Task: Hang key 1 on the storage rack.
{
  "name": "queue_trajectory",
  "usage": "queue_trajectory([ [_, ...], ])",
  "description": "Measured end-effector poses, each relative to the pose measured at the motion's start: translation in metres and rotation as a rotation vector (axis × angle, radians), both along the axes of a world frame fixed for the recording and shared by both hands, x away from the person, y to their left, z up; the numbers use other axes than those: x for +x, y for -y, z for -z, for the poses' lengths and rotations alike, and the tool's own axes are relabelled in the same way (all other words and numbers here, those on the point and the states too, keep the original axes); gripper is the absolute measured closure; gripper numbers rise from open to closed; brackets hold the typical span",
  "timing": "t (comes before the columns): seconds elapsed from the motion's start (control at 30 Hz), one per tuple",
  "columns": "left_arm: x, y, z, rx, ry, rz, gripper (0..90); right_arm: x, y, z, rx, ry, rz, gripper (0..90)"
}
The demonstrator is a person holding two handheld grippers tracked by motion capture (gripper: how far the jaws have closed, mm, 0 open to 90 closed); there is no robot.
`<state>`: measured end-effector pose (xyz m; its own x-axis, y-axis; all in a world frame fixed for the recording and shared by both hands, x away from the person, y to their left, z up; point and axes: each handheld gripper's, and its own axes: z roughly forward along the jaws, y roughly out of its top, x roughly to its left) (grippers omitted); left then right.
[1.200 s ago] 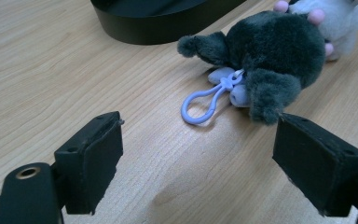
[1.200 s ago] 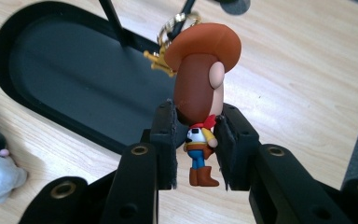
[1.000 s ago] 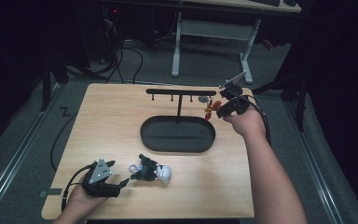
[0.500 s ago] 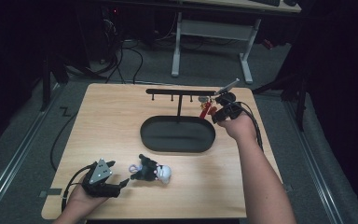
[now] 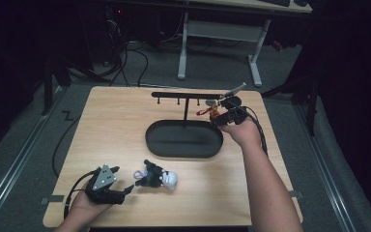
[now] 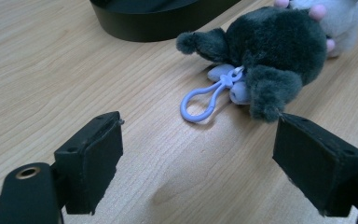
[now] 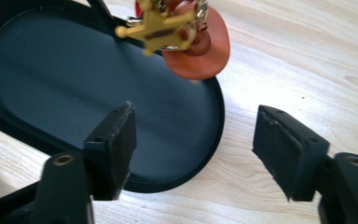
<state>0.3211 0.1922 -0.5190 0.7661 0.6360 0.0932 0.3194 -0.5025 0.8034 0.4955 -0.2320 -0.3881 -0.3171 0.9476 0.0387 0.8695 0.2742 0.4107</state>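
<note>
Left gripper [image 5: 125, 191] sits low at the near-left corner of the worktop [image 5: 111, 130], fingers [image 6: 91, 163] spread wide, holding nothing. Left gripper view: bare wood between the 2 pads.

Just beyond it lies a dark plush [image 5: 150, 176] on its side, with a white plush [image 5: 170, 180] touching its right end. A lilac loop [image 6: 199, 102] sticks out from the dark plush toward the gripper and lies flat on the wood, a little ahead of the pads and between them. The right pad's tip comes up just beside a plush foot; contact can't be told.

Mid-worktop: black oval tray [image 5: 159, 147], nothing in it. A thin post rises from its far edge to a black rack [image 5: 183, 94], a horizontal bar with small pegs underneath.

Right gripper [image 5: 221, 116] is held above the tray's far-right rim, near the rack's right end, raised off the wood. Fingers [image 7: 114, 144] spread, nothing pinched. Right gripper view: tray's right end lies below the gap.

Keychain [image 7: 177, 32] hangs just past the fingers: gold star badge in front, orange-red disc behind it, a bit of red on top. In the high view it shows as a red-orange bit [image 5: 207, 111] under the rack's right end, just left of the gripper. Which peg carries it can't be told.
</note>
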Motion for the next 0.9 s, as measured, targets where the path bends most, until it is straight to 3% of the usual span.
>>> queue_trajectory([
  [0.17, 0.0, 0.001, -0.001, 0.002, -0.002, 0.006, 16.1, -0.016, 0.005, -0.003, 0.001, 0.048, 0.013, 26.3],
  [0.3, 0.0, 0.003, -0.001, 0.001, 0.0, 0.01, 16.1, -0.039, 0.009, 0.0, -0.004, 0.097, 0.006, 26.5],
  [0.43, -0.001, 0.005, -0.001, 0.001, -0.005, 0.017, 16.4, -0.069, 0.011, 0.009, -0.029, 0.179, -0.024, 30.4],
  [0.5, -0.001, 0.006, -0.002, -0.001, -0.009, 0.02, 16.9, -0.093, 0.014, 0.023, -0.017, 0.222, -0.047, 32.5],
  [0.53, -0.001, 0.006, -0.002, -0.005, -0.011, 0.02, 17.0, -0.093, 0.014, 0.023, -0.017, 0.222, -0.047, 32.5],
  [0.67, -0.002, 0.008, -0.003, -0.004, -0.016, 0.021, 17.3, -0.125, 0.018, 0.049, 0.029, 0.249, -0.063, 33.7],
  [0.9, -0.003, 0.011, -0.002, -0.013, -0.017, 0.024, 18.7, -0.165, 0.025, 0.085, 0.062, 0.332, -0.054, 34.1],
])
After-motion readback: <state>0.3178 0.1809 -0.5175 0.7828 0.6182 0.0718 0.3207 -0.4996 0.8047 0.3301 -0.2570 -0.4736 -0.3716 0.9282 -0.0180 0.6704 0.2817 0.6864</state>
